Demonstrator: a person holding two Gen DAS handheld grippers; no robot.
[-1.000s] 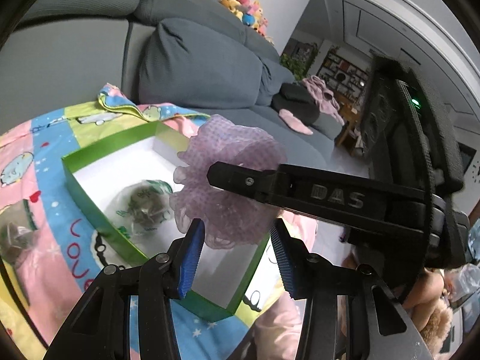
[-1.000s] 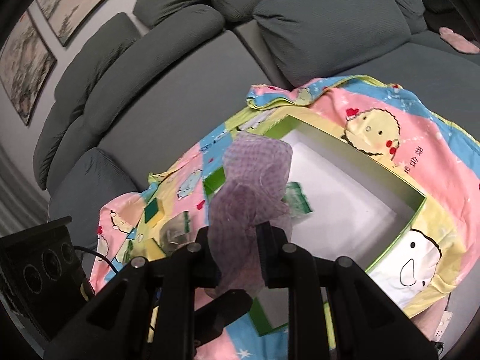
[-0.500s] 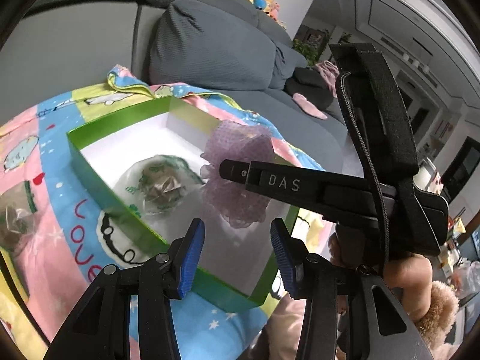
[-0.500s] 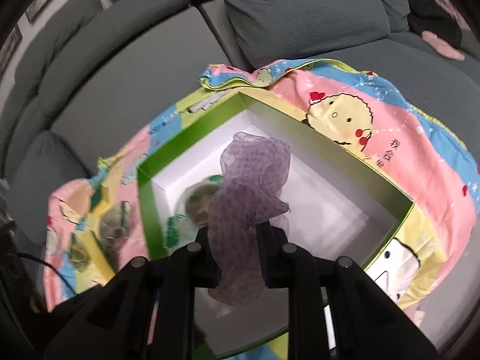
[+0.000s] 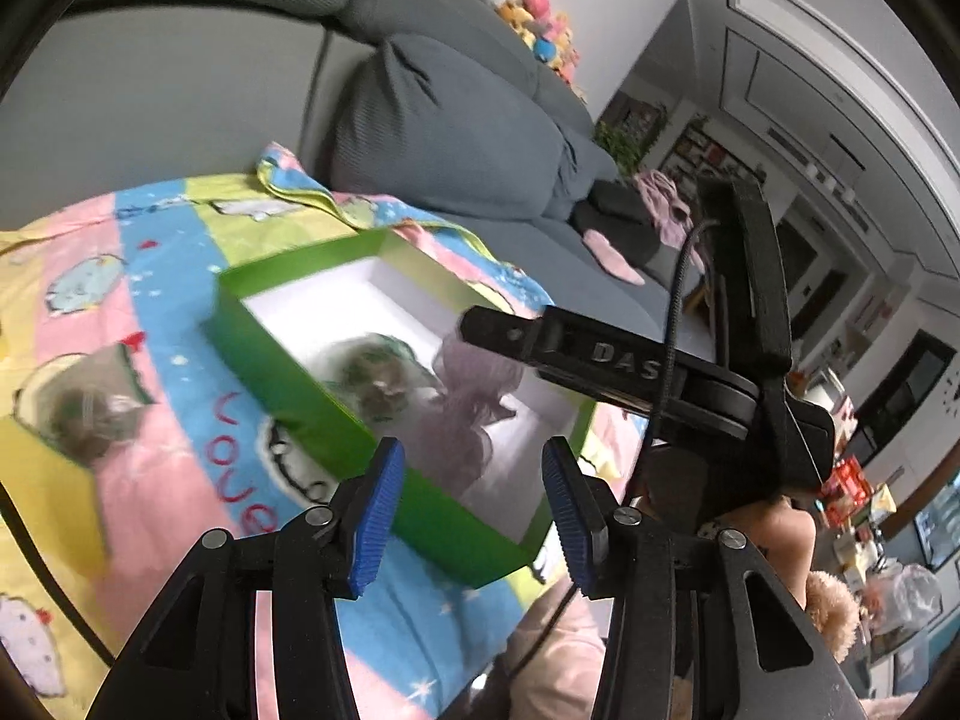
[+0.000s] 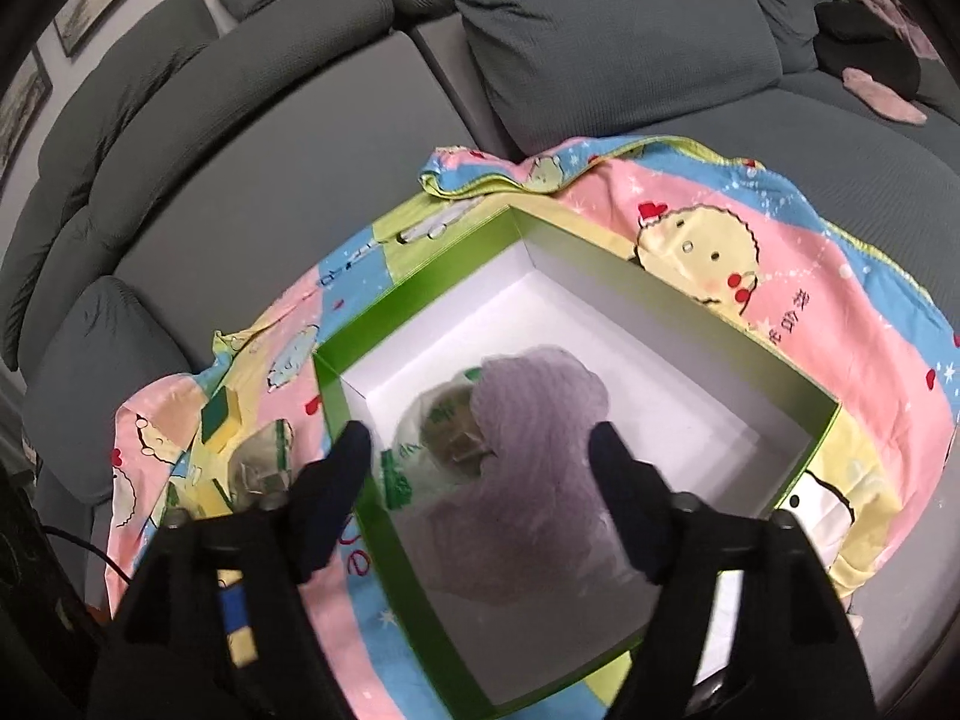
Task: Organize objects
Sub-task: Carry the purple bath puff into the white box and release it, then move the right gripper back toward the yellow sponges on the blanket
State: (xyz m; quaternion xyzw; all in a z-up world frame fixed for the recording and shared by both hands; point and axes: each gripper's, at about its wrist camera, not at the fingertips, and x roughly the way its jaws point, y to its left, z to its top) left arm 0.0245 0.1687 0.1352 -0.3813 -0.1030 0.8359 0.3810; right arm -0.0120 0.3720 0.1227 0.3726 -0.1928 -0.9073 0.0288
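A green box (image 6: 420, 294) with a white inside sits on a colourful blanket (image 6: 780, 276) on the sofa; it also shows in the left wrist view (image 5: 282, 378). A purple mesh puff (image 6: 540, 420) lies blurred inside the box, beside a clear bag with green print (image 6: 432, 450). My right gripper (image 6: 480, 492) is open above the box, with the puff below its fingers. My left gripper (image 5: 468, 510) is open and empty at the box's near edge. The right gripper's body (image 5: 660, 372) shows in the left wrist view, above the puff (image 5: 462, 402).
Another clear bag (image 5: 90, 408) lies on the blanket left of the box; it also shows in the right wrist view (image 6: 258, 462). A green-yellow sponge (image 6: 219, 420) lies near it. Grey sofa cushions (image 6: 618, 42) stand behind. A pink item (image 6: 882, 96) lies on the far seat.
My right gripper has opened and let go of the purple puff, which has dropped into the green box beside the bag. The left gripper stayed open and drew back a little.
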